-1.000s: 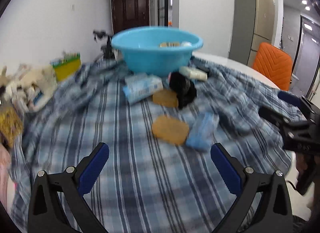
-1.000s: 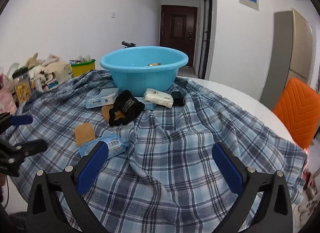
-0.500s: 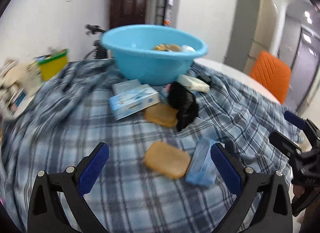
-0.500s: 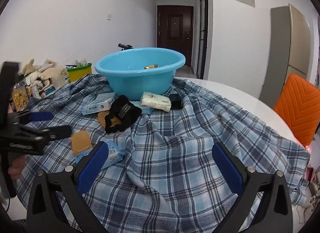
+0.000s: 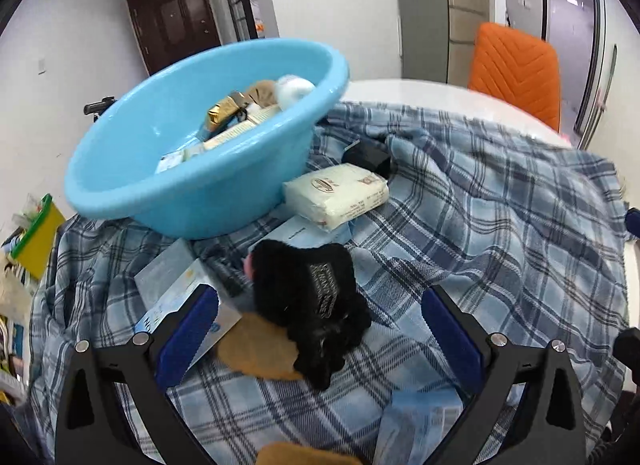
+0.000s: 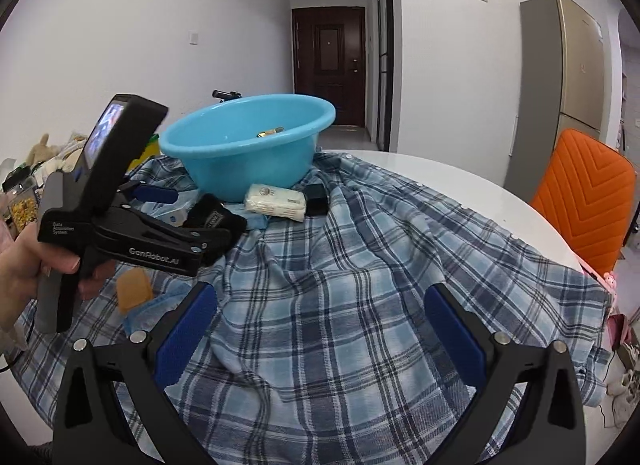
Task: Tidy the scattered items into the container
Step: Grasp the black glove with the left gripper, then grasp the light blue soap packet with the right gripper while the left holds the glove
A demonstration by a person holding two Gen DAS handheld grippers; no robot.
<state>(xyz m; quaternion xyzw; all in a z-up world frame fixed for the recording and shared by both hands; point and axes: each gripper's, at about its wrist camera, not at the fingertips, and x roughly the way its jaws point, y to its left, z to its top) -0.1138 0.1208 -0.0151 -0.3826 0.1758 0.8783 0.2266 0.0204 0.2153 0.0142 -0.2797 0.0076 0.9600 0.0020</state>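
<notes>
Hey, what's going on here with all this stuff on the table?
Someone is tidying loose items off a plaid cloth into a blue basin, which already holds a few things. The left hand-held gripper is open around a black glove lying partly on a tan pad. The right hand-held gripper hangs open and empty over the cloth. A white packet waits beside the basin.

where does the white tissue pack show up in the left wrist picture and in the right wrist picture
Left wrist: the white tissue pack lies just above centre, against the right foot of the blue basin.
Right wrist: the same pack sits left of centre, small, in front of the basin.
Shared landmark: the blue basin, directly behind the pack in both.
</notes>
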